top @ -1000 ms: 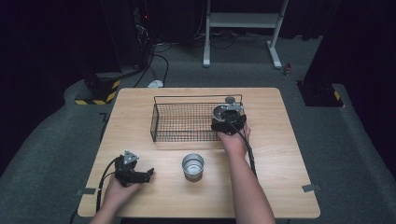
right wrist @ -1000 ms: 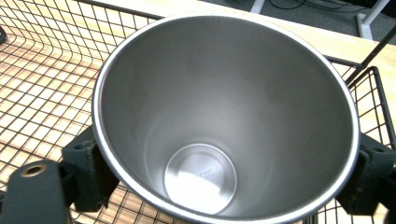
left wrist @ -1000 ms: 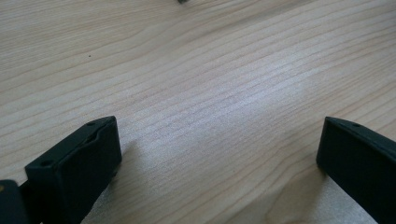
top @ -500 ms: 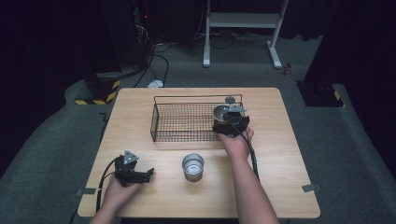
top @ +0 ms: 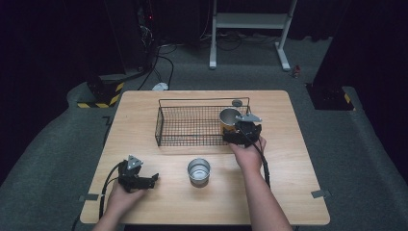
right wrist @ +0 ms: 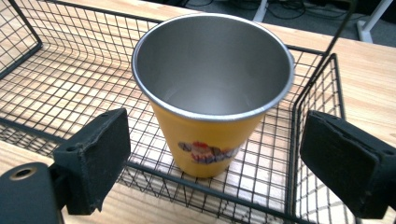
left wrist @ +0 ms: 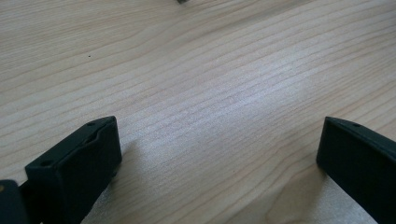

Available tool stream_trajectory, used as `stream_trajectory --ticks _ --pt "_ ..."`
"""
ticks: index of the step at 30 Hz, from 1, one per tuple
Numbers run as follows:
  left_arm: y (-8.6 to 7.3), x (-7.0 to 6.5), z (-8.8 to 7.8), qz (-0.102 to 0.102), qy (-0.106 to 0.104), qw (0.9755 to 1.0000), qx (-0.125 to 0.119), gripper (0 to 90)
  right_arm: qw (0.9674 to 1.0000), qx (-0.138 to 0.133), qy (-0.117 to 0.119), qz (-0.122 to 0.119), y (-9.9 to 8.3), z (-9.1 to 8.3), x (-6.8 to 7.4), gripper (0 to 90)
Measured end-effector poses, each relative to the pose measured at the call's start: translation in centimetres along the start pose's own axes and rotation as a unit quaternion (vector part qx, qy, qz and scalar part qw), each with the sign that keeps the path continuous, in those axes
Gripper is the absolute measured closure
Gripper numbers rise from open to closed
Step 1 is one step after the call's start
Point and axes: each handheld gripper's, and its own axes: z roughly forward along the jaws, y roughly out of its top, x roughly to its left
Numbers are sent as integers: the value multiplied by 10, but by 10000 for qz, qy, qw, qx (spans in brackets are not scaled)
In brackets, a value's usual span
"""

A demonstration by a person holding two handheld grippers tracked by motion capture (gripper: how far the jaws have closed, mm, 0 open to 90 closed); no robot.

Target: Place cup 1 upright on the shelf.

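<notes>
A yellow metal cup [right wrist: 211, 93] with a steel inside stands upright in the right end of the black wire basket [top: 192, 126]; the high view shows the cup [top: 229, 119] there too. My right gripper [right wrist: 219, 154] is open just outside the basket's near wall, its jaws apart on either side of the cup and clear of it. The same right gripper [top: 239, 134] sits at the basket's near right corner in the high view. My left gripper [top: 150, 181] rests open on the table at the near left, nothing between its jaws [left wrist: 219, 154].
A plain steel cup [top: 198, 170] stands upright on the wooden table [top: 288, 159] in front of the basket, between my hands. A small round object [top: 236, 102] lies behind the basket's far right corner. Dark floor, cables and a white frame lie beyond the table.
My right gripper has drawn back toward me from over the basket's right end, leaving the yellow cup standing inside. The left gripper has stayed still.
</notes>
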Motion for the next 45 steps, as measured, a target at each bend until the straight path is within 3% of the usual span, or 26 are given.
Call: stream_trajectory --ticks 12,16,22,29,34,39,45 --pt "1 0 0 26 1 10000 15 3 9995 -303 61 18 -20 -37 -6 105" --pt "1 -1 0 24 3 10000 13 4 9995 -308 98 57 -34 -51 -7 105" --pt "1 -1 0 21 6 10000 12 3 9996 -266 -5 -127 -60 -64 -7 115" --pt "1 0 0 66 37 10000 16 6 9996 -86 -70 -240 -92 -73 -12 119" --pt "1 0 0 70 38 10000 17 6 9997 78 -152 -154 -114 -75 -17 127" --pt "0 -1 -1 46 9 10000 19 6 9990 337 -221 -190 -130 -70 -17 133" --pt "-1 -2 -1 -1 7 10000 9 6 9973 724 -141 -40 -139 -63 -16 136"
